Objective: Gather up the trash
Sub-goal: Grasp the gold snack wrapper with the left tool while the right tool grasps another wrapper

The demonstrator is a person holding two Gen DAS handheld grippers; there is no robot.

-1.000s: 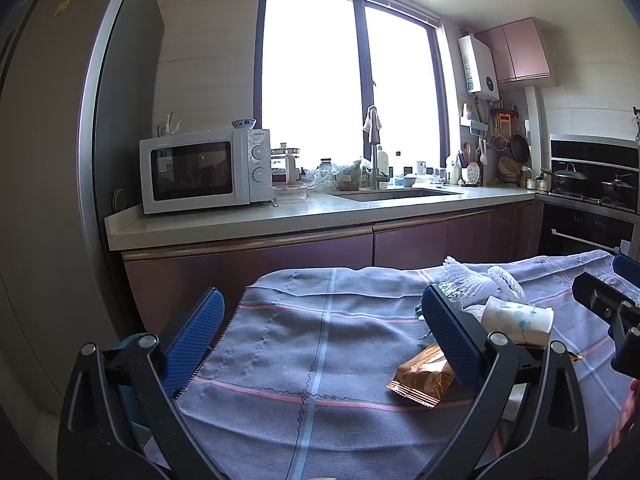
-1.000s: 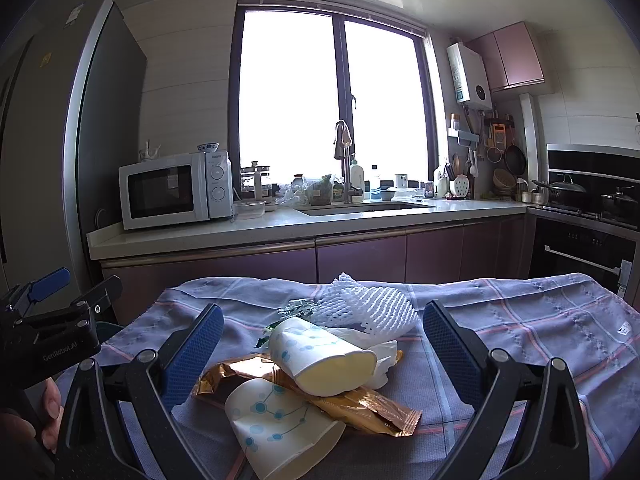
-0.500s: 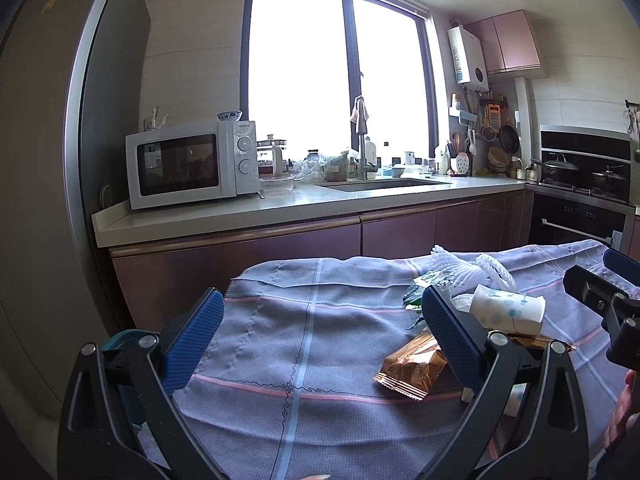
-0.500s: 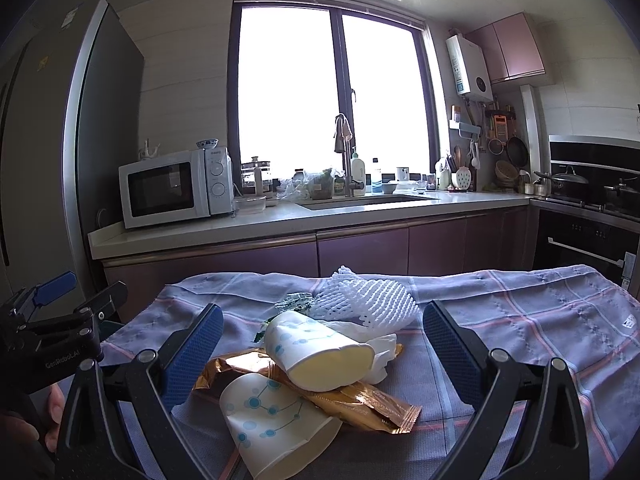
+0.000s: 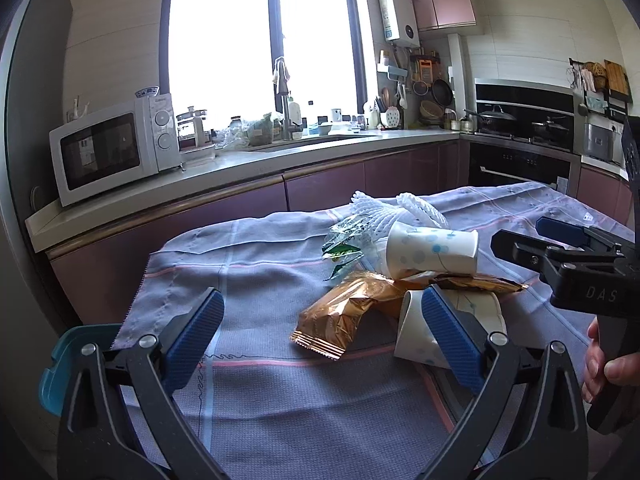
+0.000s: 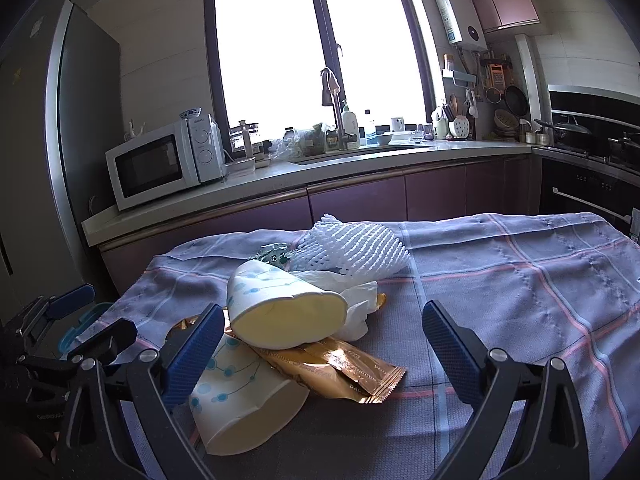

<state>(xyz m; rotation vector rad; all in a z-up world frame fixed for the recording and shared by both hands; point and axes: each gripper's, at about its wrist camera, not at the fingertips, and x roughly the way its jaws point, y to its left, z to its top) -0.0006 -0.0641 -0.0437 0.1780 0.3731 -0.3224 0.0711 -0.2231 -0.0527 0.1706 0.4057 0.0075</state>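
Crumpled gold wrappers (image 5: 340, 320) under two toppled paper cups (image 6: 280, 304).

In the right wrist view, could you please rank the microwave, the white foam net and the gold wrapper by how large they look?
1. microwave
2. white foam net and gold wrapper: similar; the wrapper is nearer and partly covered, so unranked.

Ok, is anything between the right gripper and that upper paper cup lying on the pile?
Nothing visible blocks it. The right gripper is open, and the upper paper cup lies on its side just ahead, its mouth facing the gripper. It rests on the gold wrapper and the lower cup, so those may shift.
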